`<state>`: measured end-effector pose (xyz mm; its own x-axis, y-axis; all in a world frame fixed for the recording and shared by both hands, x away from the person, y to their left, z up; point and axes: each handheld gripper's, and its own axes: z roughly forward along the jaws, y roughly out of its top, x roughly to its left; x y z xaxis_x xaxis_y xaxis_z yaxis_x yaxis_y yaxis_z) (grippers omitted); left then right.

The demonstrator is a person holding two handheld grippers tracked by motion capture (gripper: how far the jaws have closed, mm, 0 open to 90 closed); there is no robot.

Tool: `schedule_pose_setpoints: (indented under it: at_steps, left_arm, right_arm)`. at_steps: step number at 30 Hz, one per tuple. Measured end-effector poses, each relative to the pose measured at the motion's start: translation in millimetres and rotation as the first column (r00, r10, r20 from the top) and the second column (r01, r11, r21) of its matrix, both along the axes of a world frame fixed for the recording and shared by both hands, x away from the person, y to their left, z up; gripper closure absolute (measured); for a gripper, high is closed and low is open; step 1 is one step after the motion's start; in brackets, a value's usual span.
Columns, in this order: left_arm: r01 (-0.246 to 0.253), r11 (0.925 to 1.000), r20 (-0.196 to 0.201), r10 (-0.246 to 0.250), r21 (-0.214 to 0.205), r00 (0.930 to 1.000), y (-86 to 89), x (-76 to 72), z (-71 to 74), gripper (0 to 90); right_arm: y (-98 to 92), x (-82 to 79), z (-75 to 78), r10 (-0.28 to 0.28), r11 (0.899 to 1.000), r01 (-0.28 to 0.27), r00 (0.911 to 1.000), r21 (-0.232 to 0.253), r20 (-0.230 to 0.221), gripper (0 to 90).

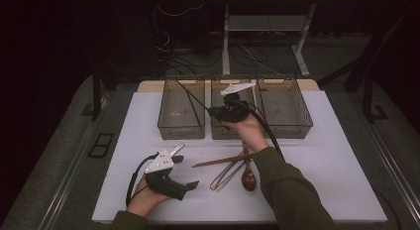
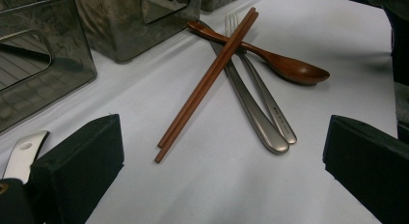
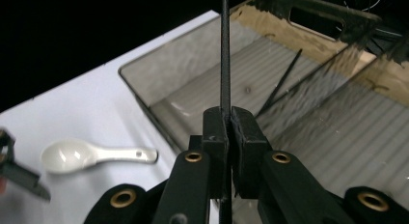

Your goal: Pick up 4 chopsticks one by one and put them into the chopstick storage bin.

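Observation:
My right gripper hovers over the front of the middle bin, shut on a thin black chopstick that slants up and left across the left bin. In the right gripper view the pads pinch that chopstick, and a second black chopstick lies inside the bin below. My left gripper rests open at the table's near left. In its own view it faces a pair of wooden chopsticks, a wooden spoon and two metal utensils.
Three clear bins stand in a row at the back, the right bin among them. The wooden chopsticks, wooden spoon and metal utensils lie crossed at the centre front. A white ceramic spoon shows at the lower left of the right gripper view.

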<state>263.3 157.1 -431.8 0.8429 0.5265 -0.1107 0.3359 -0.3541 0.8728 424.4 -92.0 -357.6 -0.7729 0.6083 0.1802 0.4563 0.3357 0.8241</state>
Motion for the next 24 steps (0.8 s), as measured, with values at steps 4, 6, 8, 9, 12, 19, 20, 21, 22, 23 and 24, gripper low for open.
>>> schedule_pose_setpoints:
  at_steps: [4, 6, 8, 9, 12, 19, 20, 21, 22, 23, 24]
  left_arm:
    - [0.001, 1.0, 0.002, -0.001, -0.001, 1.0, 0.0, 0.0, 0.3, 0.0]
    - [0.001, 1.0, 0.001, -0.001, 0.0, 1.0, -0.3, -0.3, 0.3, 0.1]
    - [0.0, 1.0, 0.003, 0.0, -0.001, 1.0, -0.5, -0.4, 0.5, 0.0]
    - [0.0, 1.0, 0.001, 0.0, -0.004, 1.0, -0.6, -0.5, 0.6, 0.0]
    - [0.002, 1.0, 0.006, -0.002, -0.003, 1.0, -0.1, 0.1, 0.9, 0.0]
    - [0.005, 1.0, 0.006, -0.005, 0.001, 1.0, 0.0, 0.0, 1.4, 0.0]
    - [0.006, 1.0, 0.005, -0.006, 0.001, 1.0, -0.2, -0.1, 1.3, 0.1]
    - [0.005, 1.0, 0.003, -0.005, 0.0, 1.0, -0.3, -0.3, 1.3, 0.1]
    - [0.008, 1.0, 0.007, -0.008, 0.002, 0.9999, -0.2, 0.1, 1.4, 0.0]
    - [0.008, 1.0, 0.007, -0.008, 0.001, 0.9999, -0.4, -0.1, 1.5, 0.1]
    - [0.009, 1.0, 0.007, -0.009, 0.001, 0.9999, -0.4, -0.2, 1.8, 0.1]
  right_arm:
    - [12.7, 8.5, 2.0, -0.008, 1.0, 0.008, 1.0, 0.006, 0.003, 84.8]
    - [18.2, 12.7, 2.1, -0.012, 1.0, 0.012, 0.9999, 0.006, 0.0, 84.8]
    - [24.2, 16.5, 1.7, -0.013, 1.0, 0.013, 0.9999, 0.01, 0.0, 84.8]
    - [27.1, 18.1, 1.3, -0.014, 1.0, 0.014, 0.9999, 0.01, 0.0, 84.8]
    - [37.4, 22.5, -0.3, -0.013, 1.0, 0.013, 0.9999, 0.009, -0.006, 84.8]
    - [59.7, 34.1, 1.1, -0.013, 1.0, 0.013, 0.9999, -0.016, -0.005, 84.7]
    - [62.3, 36.1, 0.8, -0.013, 1.0, 0.012, 0.9999, -0.019, -0.007, 84.7]
    - [64.9, 37.7, 0.1, -0.015, 1.0, 0.015, 0.9998, -0.021, -0.009, 84.8]
    - [67.4, 39.4, -1.1, -0.017, 1.0, 0.016, 0.9998, -0.026, -0.013, 84.8]
    - [69.9, 40.9, -2.8, -0.019, 0.999, 0.018, 0.9997, -0.035, -0.016, 84.8]
    - [72.2, 42.4, -5.0, -0.021, 0.999, 0.02, 0.9996, -0.041, -0.019, 84.8]
